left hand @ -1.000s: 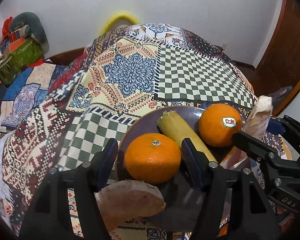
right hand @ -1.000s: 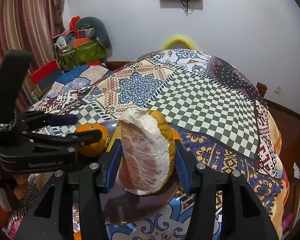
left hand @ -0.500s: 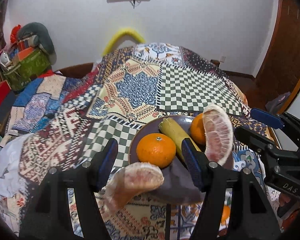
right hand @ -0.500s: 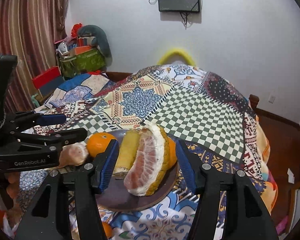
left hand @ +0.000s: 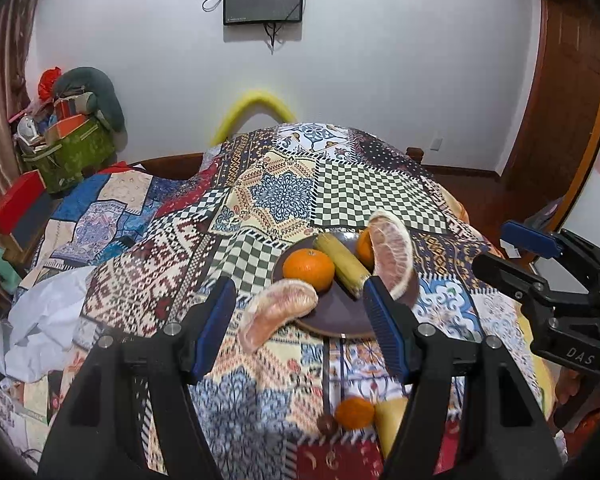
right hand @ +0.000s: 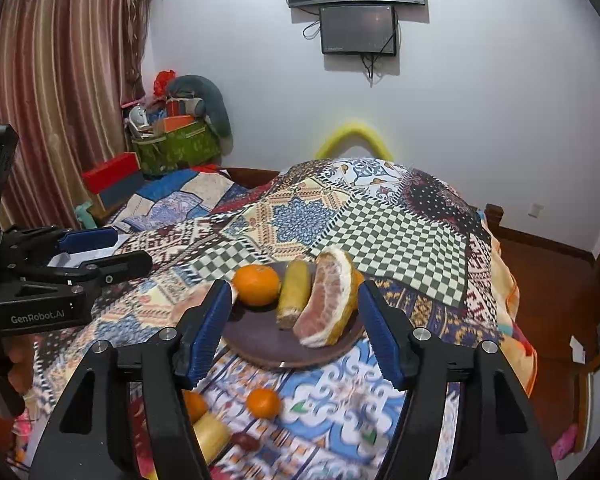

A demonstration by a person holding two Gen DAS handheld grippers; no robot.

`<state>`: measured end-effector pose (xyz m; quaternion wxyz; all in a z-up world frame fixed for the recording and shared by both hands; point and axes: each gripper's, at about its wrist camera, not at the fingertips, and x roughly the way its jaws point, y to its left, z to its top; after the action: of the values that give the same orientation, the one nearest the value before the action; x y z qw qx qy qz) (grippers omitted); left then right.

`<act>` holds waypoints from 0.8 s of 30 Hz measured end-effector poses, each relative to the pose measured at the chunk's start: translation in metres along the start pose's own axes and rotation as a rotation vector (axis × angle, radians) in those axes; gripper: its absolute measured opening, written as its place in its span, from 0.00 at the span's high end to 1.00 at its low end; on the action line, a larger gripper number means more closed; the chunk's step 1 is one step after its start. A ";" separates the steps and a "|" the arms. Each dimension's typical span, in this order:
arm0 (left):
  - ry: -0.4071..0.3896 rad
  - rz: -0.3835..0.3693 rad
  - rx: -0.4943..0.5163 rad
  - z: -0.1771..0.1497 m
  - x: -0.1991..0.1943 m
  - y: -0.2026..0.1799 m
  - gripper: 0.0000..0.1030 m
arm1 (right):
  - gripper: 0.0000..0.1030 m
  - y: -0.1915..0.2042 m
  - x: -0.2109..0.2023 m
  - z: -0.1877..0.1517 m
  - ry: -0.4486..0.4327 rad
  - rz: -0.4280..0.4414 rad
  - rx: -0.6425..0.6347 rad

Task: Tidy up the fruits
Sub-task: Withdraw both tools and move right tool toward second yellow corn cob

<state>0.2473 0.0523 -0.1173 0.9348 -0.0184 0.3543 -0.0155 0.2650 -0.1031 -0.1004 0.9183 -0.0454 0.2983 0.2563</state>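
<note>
two pomelo wedges point(left hand: 392, 256), oranges and a banana sat on the plate point(right hand: 260, 344); both grippers gaped empty, the right gripper point(right hand: 292, 328) widening; a loose tangerine point(right hand: 263, 402) waited.

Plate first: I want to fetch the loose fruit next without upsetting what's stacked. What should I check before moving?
1. Right jaws clear of the pomelo wedge: ok, opening with nothing between them.
2. Left jaws empty: ok.
3. Wedge settled on the plate: ok, leaning on the rear orange.
4. Second wedge fully on plate: not ok, it overhangs the rim.
5. Front orange and corn on plate: ok.
6. Loose orange reachable: ok, on the cloth nearby.
</note>
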 end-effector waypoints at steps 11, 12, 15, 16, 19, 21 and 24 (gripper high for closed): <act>0.031 0.008 -0.005 -0.047 -0.036 0.002 0.36 | 0.29 0.027 -0.018 -0.044 0.089 0.006 0.010; 0.038 0.007 -0.008 -0.052 -0.037 0.003 0.36 | 0.28 0.030 -0.016 -0.049 0.101 0.008 0.015; 0.059 0.009 -0.021 -0.065 -0.038 0.008 0.36 | 0.27 0.038 -0.008 -0.065 0.152 0.022 0.023; 0.066 0.009 -0.026 -0.071 -0.038 0.009 0.36 | 0.27 0.042 -0.005 -0.071 0.170 0.020 0.018; 0.088 0.013 -0.044 -0.085 -0.039 0.015 0.36 | 0.27 0.051 0.004 -0.084 0.217 0.024 0.011; 0.100 0.011 -0.057 -0.093 -0.038 0.020 0.36 | 0.27 0.057 0.013 -0.094 0.260 0.036 0.017; 0.120 0.011 -0.071 -0.106 -0.036 0.026 0.36 | 0.27 0.065 0.027 -0.106 0.316 0.045 0.023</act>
<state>0.1507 0.0769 -0.1741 0.9106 -0.0488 0.4103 0.0011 0.1956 -0.0597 -0.1984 0.8545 -0.0678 0.4430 0.2628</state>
